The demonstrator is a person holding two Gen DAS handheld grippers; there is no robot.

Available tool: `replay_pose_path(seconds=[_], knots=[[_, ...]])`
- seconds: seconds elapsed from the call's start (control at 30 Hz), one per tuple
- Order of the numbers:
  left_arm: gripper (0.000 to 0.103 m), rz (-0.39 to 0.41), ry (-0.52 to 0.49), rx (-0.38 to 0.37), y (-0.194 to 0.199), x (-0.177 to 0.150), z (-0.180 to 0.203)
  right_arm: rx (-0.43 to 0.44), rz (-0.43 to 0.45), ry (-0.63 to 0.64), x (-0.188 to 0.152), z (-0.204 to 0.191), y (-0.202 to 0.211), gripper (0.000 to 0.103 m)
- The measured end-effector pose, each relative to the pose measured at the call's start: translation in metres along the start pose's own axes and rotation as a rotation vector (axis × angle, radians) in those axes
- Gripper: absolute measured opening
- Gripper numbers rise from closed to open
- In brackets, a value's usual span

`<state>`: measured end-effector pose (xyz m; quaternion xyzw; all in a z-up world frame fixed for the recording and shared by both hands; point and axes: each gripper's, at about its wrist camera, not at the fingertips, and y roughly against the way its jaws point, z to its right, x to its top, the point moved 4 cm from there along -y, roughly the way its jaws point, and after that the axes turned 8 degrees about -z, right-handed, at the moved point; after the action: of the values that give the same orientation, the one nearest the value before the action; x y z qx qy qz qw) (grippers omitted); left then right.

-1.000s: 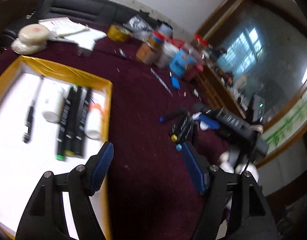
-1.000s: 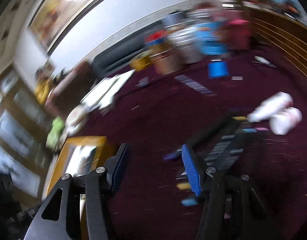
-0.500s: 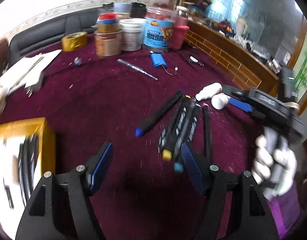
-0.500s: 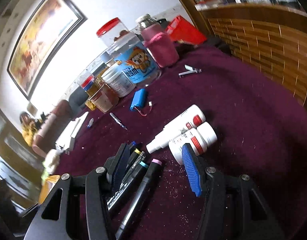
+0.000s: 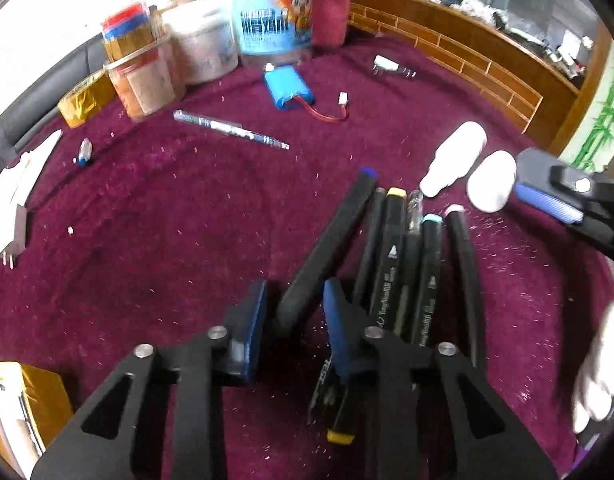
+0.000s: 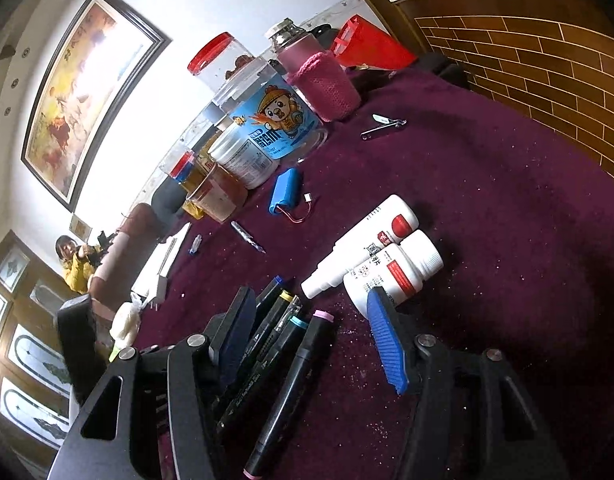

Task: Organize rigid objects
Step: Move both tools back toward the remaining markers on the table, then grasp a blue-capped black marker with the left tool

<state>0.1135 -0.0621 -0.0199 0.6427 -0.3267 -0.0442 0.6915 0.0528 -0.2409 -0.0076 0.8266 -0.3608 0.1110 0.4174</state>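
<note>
Several black markers lie side by side on the maroon cloth. Apart at their left lies a blue-capped marker, and my left gripper is closing on its near end, pads against its sides. Two white bottles lie beyond the markers. My right gripper hovers over the same pile with its jaws opening slightly. A pink-capped marker lies loose on the cloth below the gap, and the right fingertip is beside the shorter white bottle.
Jars and tubs crowd the far edge, with a gold tape roll at their left. A blue battery pack, a pen and a nail clipper lie loose. The gold-rimmed tray is at lower left. A person sits far back.
My left gripper swung from the tray over to the marker pile and closed around the blue-capped marker. My right gripper came to the pile, then stayed put over the last half second.
</note>
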Motion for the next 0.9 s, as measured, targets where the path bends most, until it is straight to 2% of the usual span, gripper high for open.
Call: replay_pose_path(seconds=[0.07, 0.1, 0.23, 0.33, 0.57, 0.77, 0.9], knots=[[0.012, 0.018, -0.01, 0.004, 0.0, -0.002, 0.006, -0.012, -0.002, 0.005, 0.0, 0.0, -0.002, 0.053], [0.011, 0.018, -0.011, -0.007, 0.002, -0.005, 0.009, -0.018, -0.006, 0.006, 0.0, 0.0, -0.003, 0.053], [0.011, 0.025, 0.022, -0.042, 0.013, -0.017, 0.007, -0.035, -0.023, -0.004, 0.0, 0.005, -0.007, 0.053], [0.011, 0.028, 0.066, -0.071, 0.033, -0.039, -0.001, -0.044, -0.04, -0.01, -0.001, 0.008, -0.01, 0.053], [0.012, 0.015, 0.069, -0.095, 0.056, -0.088, 0.005, -0.032, -0.061, -0.031, -0.004, 0.012, -0.01, 0.053], [0.013, 0.0, 0.086, -0.065, 0.037, -0.083, 0.006, -0.038, -0.062, -0.037, -0.004, 0.014, -0.009, 0.053], [0.014, 0.094, 0.055, 0.002, 0.032, -0.083, 0.014, -0.036, -0.078, -0.043, -0.005, 0.015, -0.012, 0.053]])
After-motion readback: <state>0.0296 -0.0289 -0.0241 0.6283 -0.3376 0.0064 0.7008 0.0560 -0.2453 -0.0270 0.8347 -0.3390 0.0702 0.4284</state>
